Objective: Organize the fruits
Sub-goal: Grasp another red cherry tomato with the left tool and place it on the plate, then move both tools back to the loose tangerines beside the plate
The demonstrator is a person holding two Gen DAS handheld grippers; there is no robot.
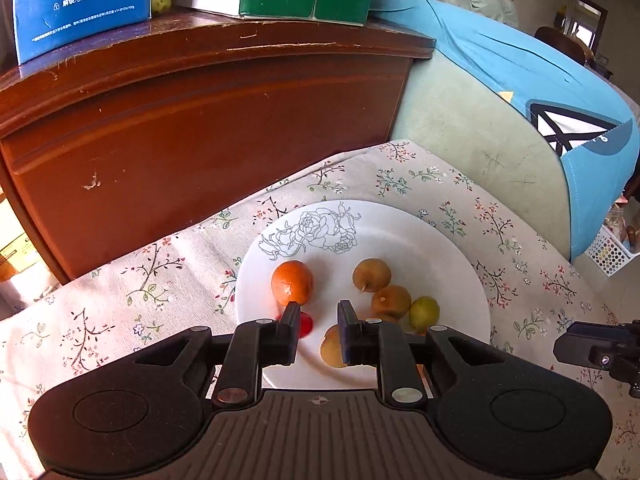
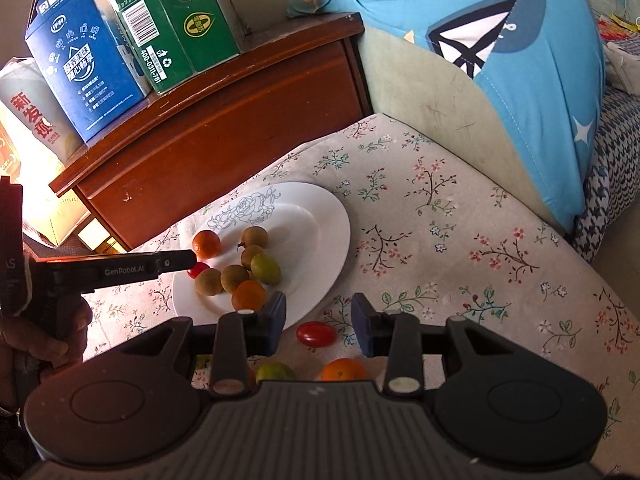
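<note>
A white plate (image 1: 400, 236) (image 2: 320, 232) sits on the flowered cloth and holds two oranges (image 2: 206, 244) (image 2: 249, 295), several brown longans (image 1: 372, 275) (image 2: 235, 278), a green fruit (image 1: 424, 314) (image 2: 265, 268) and a red cherry tomato (image 1: 307, 325) (image 2: 199, 269). My left gripper (image 1: 319, 312) (image 2: 190, 260) hovers over the plate's near side. Its jaws stand drawn close with nothing between them, and the tomato lies under its left finger. My right gripper (image 2: 319, 312) is open above a second cherry tomato (image 2: 316, 334) on the cloth, without touching it. An orange (image 2: 344, 370) and a green fruit (image 2: 276, 372) lie nearer me.
A red-brown wooden cabinet (image 1: 180, 128) (image 2: 224, 136) stands just behind the plate, with blue (image 2: 80, 64) and green cartons (image 2: 172, 20) on top. A sofa arm with a blue cushion (image 2: 540, 80) borders the right. A person's hand (image 2: 44, 340) holds the left gripper.
</note>
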